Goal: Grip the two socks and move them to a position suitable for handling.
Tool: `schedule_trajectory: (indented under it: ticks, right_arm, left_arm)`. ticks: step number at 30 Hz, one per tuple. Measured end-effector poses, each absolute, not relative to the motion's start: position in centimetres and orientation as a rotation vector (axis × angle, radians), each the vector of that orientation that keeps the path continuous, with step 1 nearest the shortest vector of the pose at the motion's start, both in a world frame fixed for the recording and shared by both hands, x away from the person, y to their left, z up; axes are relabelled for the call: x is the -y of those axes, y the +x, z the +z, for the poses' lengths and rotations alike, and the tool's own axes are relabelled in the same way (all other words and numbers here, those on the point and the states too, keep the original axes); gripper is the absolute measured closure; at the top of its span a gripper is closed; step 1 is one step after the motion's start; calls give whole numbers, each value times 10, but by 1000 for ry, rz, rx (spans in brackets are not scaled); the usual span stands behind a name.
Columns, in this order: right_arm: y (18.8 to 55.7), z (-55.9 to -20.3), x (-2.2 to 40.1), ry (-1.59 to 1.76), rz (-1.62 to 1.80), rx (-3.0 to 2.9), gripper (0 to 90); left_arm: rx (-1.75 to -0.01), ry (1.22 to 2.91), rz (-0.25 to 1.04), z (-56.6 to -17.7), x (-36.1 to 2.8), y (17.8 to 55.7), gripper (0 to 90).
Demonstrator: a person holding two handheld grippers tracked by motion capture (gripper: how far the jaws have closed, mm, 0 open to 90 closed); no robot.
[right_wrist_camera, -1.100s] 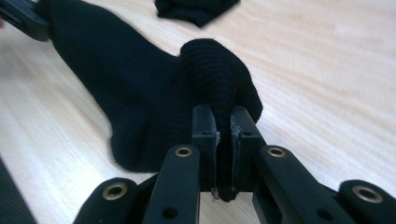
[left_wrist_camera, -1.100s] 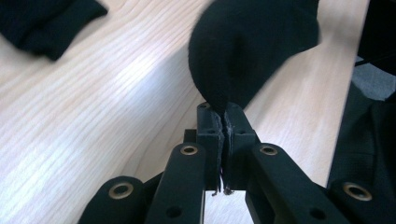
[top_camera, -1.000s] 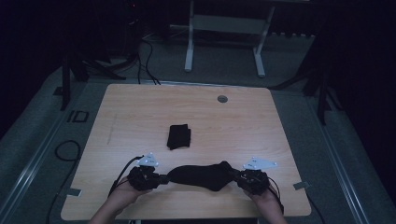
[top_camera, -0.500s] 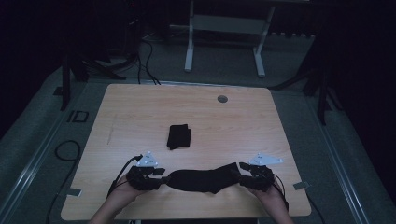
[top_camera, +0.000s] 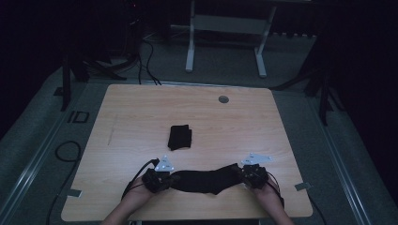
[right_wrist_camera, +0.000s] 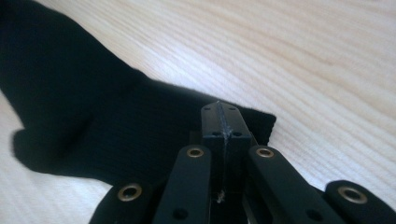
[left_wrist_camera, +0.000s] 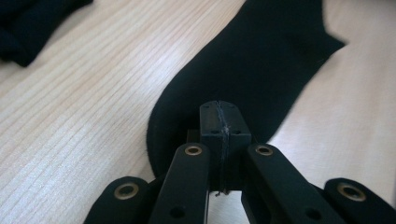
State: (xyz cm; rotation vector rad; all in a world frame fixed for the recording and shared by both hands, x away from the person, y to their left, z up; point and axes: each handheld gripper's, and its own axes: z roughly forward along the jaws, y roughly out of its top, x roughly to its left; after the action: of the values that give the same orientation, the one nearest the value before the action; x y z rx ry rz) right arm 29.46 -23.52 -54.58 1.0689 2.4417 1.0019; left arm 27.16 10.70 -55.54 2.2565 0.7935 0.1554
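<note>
A black sock (top_camera: pixel 206 180) lies stretched flat along the near edge of the wooden table (top_camera: pixel 141 108). My left gripper (top_camera: pixel 159 179) is shut on the sock's left end, and in the left gripper view its jaws meet over the black fabric (left_wrist_camera: pixel 261 60). My right gripper (top_camera: pixel 252 174) is shut on the sock's right end; the right gripper view has the jaws pressed together at the cuff edge (right_wrist_camera: pixel 252 119), with the sock (right_wrist_camera: pixel 70 112) running off to the left.
A folded black sock bundle (top_camera: pixel 179 137) sits at the table's middle, also at the top left of the left gripper view (left_wrist_camera: pixel 28 28). A round grommet (top_camera: pixel 223 99) lies near the far edge. Cables trail off the left side.
Both grippers moved apart and slightly toward the near edge, pulling the sock from a bunched hump into a longer, flatter strip.
</note>
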Motion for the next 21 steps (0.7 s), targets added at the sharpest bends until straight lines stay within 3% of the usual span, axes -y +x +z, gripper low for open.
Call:
schedule_trajectory:
  ticks: [21]
  right_arm:
    - [272,-561,244,1110,1031,-2454,898]
  left_arm:
    - [-807,2249,122,-564,-119,268,898]
